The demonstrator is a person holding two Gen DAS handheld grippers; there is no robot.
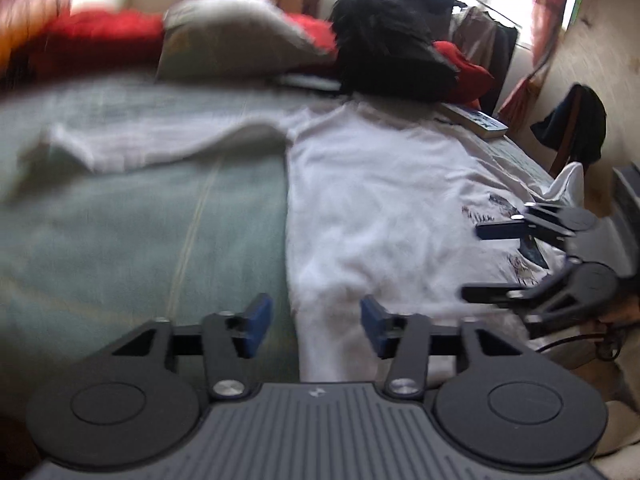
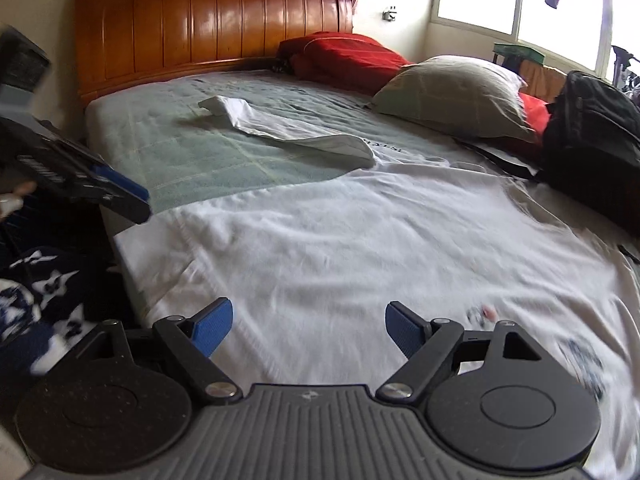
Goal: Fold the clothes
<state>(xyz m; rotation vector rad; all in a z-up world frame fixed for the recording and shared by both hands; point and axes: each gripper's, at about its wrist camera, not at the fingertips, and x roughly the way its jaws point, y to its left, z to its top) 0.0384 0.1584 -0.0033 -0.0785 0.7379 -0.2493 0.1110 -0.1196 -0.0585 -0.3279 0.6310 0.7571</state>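
So, both tools are empty right now. The left tool (image 1: 316, 326) has its blue pads parted about halfway, hovering over the near edge of the bed right where the white shirt (image 1: 372, 200) hangs over, nothing pinched between them. The right tool (image 2: 309, 330) is spread wide over the middle of the shirt, also holding nothing.

The shirt lies flat on the green bedspread (image 2: 188, 148), hem at the near edge, collar up toward the backpack (image 2: 596, 136). One long sleeve (image 2: 280, 130) sticks out sideways toward the headboard (image 2: 208, 20) end. My guess is it got laid out flat like that so the sleeve can be folded in over the body next. The grey pillow (image 2: 452, 92) stays clear of it.
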